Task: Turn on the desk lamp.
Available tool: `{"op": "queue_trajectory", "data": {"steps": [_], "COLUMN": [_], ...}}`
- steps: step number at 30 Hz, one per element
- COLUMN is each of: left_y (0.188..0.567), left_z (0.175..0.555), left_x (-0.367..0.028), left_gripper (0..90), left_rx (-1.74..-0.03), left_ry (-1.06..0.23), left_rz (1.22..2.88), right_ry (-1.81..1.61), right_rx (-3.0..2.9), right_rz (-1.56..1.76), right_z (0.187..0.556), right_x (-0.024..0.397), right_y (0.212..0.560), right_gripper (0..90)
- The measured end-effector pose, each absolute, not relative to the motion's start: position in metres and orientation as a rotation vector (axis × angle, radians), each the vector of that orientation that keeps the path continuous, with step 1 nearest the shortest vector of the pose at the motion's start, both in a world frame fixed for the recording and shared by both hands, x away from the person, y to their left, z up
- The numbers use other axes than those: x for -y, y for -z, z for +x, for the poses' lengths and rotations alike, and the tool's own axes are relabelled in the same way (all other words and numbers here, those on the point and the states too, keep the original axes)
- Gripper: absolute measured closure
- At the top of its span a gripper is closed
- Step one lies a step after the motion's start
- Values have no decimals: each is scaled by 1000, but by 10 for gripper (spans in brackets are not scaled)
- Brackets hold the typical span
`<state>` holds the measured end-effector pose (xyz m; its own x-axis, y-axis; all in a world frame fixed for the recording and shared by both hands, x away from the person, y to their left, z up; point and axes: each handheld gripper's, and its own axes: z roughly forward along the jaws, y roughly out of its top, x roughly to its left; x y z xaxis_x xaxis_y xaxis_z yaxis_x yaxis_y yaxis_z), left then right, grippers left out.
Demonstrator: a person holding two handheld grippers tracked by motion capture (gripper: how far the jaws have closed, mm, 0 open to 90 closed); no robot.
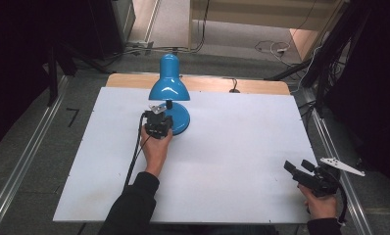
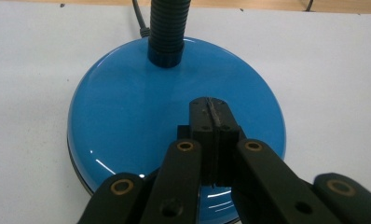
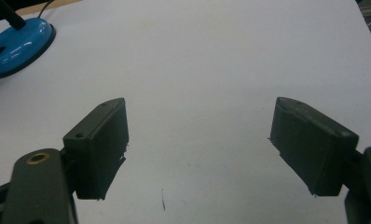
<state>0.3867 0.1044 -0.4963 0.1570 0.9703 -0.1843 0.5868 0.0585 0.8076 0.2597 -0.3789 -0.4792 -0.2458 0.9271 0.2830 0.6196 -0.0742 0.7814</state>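
The blue lamp [image 1: 169, 90] stands toward the far left part of the table [image 1: 232, 161]. The left hand-held gripper [image 2: 210, 114], jaws pressed together and empty, rests over the lamp's base [image 2: 127, 112], probably to press something there. The right hand-held gripper [image 3: 197, 140] waits wide open, well apart from the lamp.

the wide white tabletop board [image 1: 242, 147] lies bare across its middle and right, open room for a hand. the one obstacle is the glossy blue desk lamp [image 1: 169, 88] at the far left-centre: its round blue base [image 2: 127, 116] and black ribbed neck [image 2: 167, 28] stand directly ahead of the closed left gripper [image 2: 211, 109]. the spread right gripper [image 3: 197, 144] faces bare board.
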Motion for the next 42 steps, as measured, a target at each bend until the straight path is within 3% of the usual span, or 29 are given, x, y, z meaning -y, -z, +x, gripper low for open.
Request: {"op": "queue_trajectory", "data": {"steps": [42], "left_y": [500], "left_z": [378], "left_x": [-99], "left_gripper": [900], "left_rx": [-1462], "left_ry": [-697], "left_rz": [1672], "right_ry": [-1223], "right_rx": [-1870], "right_rz": [1663], "right_z": [261], "right_x": [378], "right_y": [480], "right_gripper": [175]}}
